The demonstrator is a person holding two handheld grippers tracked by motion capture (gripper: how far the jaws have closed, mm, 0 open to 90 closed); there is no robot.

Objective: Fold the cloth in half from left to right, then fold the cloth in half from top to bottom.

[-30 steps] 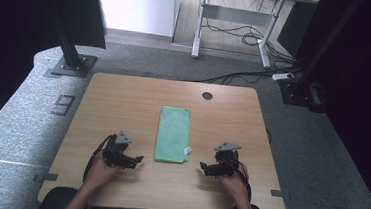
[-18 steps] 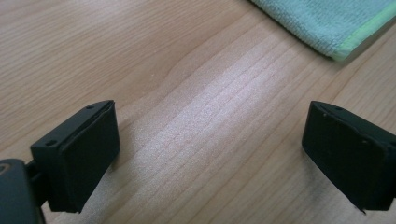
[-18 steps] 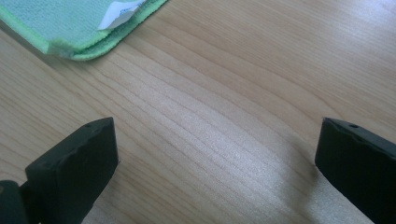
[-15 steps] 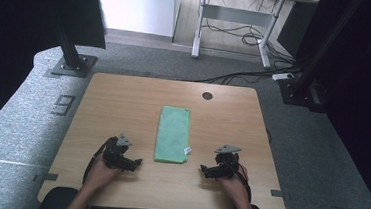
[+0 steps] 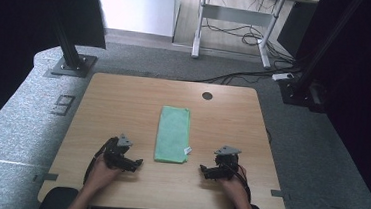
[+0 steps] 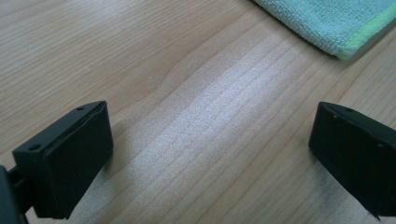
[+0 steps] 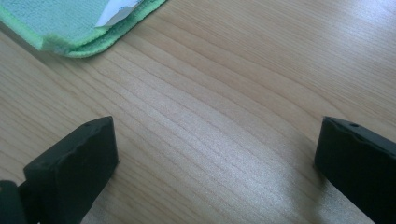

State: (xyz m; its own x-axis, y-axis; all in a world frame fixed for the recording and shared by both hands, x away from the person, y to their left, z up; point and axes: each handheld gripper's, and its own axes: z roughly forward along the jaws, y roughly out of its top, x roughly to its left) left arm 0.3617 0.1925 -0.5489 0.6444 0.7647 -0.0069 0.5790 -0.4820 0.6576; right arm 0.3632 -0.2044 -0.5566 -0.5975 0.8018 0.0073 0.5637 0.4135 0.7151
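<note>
Seen from above: wooden table with a round dark hole near the far edge. Folded green cloth lying flat at the middle, long side running away from the person, small white tag at its near right corner. Left gripper just beside the cloth's near left corner, not touching, jaws just opened wider, nothing between. Right gripper near the near right corner, apart from the cloth. Both held low over the tabletop by hands entering from the bottom. Grey carpet around the table.
</note>
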